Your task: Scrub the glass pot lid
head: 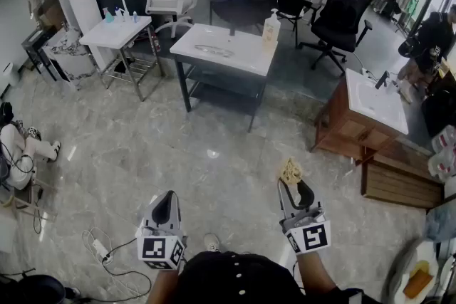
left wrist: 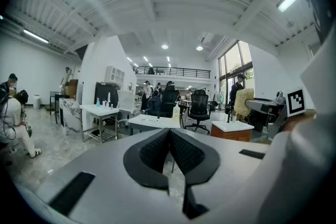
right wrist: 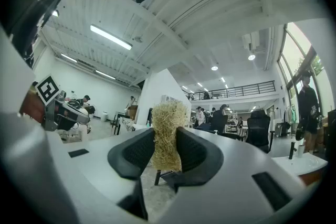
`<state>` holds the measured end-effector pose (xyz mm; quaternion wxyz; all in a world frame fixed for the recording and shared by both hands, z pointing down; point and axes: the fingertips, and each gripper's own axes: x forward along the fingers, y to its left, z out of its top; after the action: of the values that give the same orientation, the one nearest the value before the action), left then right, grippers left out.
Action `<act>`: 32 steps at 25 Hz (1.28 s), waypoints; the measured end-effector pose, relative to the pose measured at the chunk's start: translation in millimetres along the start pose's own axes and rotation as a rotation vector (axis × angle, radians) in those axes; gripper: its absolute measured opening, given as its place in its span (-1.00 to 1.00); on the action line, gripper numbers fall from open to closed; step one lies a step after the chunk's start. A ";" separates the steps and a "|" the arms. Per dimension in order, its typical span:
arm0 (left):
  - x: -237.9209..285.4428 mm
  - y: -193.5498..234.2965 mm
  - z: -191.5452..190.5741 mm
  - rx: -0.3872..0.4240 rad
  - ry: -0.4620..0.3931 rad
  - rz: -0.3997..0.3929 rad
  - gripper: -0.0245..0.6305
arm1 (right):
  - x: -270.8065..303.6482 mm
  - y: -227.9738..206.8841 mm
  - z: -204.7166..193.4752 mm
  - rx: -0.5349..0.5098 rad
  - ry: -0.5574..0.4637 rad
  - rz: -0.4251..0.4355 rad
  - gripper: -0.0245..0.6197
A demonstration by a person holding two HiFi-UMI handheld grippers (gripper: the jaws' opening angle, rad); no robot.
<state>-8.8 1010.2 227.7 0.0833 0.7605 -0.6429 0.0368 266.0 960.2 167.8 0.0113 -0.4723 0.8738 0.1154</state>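
Far ahead, a glass pot lid (head: pixel 214 50) lies flat on a white table (head: pixel 246 57) beside a soap bottle (head: pixel 271 28). Both grippers are held low over the floor, well short of that table. My right gripper (head: pixel 293 186) is shut on a straw-coloured loofah scrubber (head: pixel 290 171), which sticks up between the jaws (right wrist: pixel 168 131). My left gripper (head: pixel 168 197) is shut with nothing in it, its pads meeting (left wrist: pixel 169 136). In the left gripper view the scrubber (left wrist: pixel 242 102) shows at the right and the white table (left wrist: pixel 152 122) straight ahead.
A smaller white table with bottles (head: pixel 117 32) stands at the left and a wooden sink cabinet (head: pixel 367 110) at the right. Office chairs (head: pixel 342 11) are behind. A power strip with cables (head: pixel 100 249) lies on the marble floor, and a person (head: pixel 21 142) sits at the far left.
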 end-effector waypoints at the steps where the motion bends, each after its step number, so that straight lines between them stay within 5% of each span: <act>1: 1.4 1.2 1.4 0.000 -0.002 0.000 -0.85 | 2.1 0.4 0.3 -0.001 0.001 0.002 -0.49; 32: 58.0 75.5 1.0 0.006 0.002 -0.078 -0.85 | 92.2 34.2 -24.5 0.027 0.010 -0.035 -0.48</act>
<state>-73.3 941.6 242.2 0.0832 0.7853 -0.6124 0.0363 188.8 897.2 186.2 0.0153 -0.4880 0.8668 0.1011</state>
